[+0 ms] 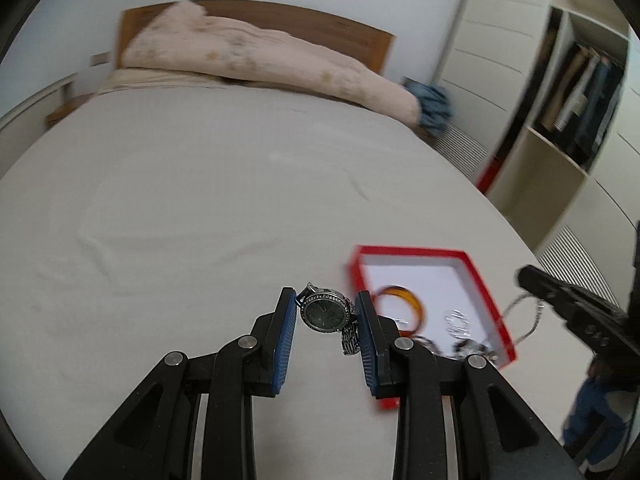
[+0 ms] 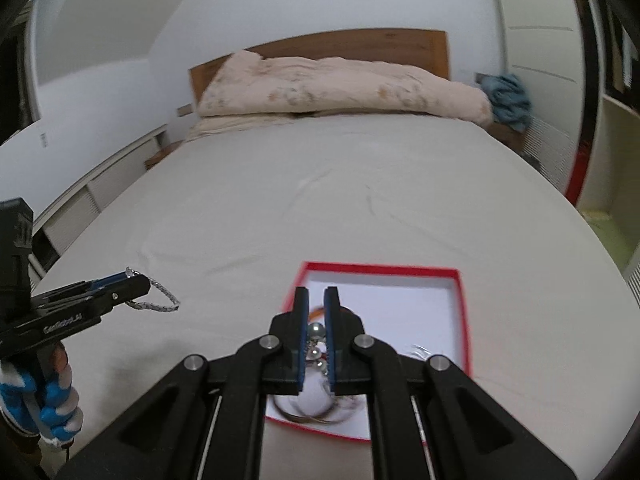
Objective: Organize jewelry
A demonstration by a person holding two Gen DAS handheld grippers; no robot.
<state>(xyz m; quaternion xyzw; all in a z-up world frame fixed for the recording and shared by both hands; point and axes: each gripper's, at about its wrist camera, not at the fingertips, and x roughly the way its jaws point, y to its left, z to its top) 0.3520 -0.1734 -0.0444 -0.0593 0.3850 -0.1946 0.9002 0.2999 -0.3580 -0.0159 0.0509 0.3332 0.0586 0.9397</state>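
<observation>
My left gripper (image 1: 326,300) is shut on a silver watch (image 1: 325,313) with a dark dial, held by its metal band above the bed; the right wrist view shows the band (image 2: 160,300) hanging from it (image 2: 132,280). A red box (image 1: 486,280) with a white inside lies on the sheet to its right and holds an amber bangle (image 1: 404,300) and silver pieces (image 1: 458,322). My right gripper (image 2: 316,296) hovers over the box (image 2: 380,270), jaws nearly closed with a small gap, nothing gripped. Pearl beads (image 2: 316,330) lie in the box below it.
The grey bed sheet (image 1: 200,200) stretches ahead to a pink duvet (image 1: 260,60) and wooden headboard (image 1: 340,28). A shelf unit with clothes (image 1: 580,92) stands to the right of the bed. A silver chain (image 1: 528,312) lies just outside the box's right wall.
</observation>
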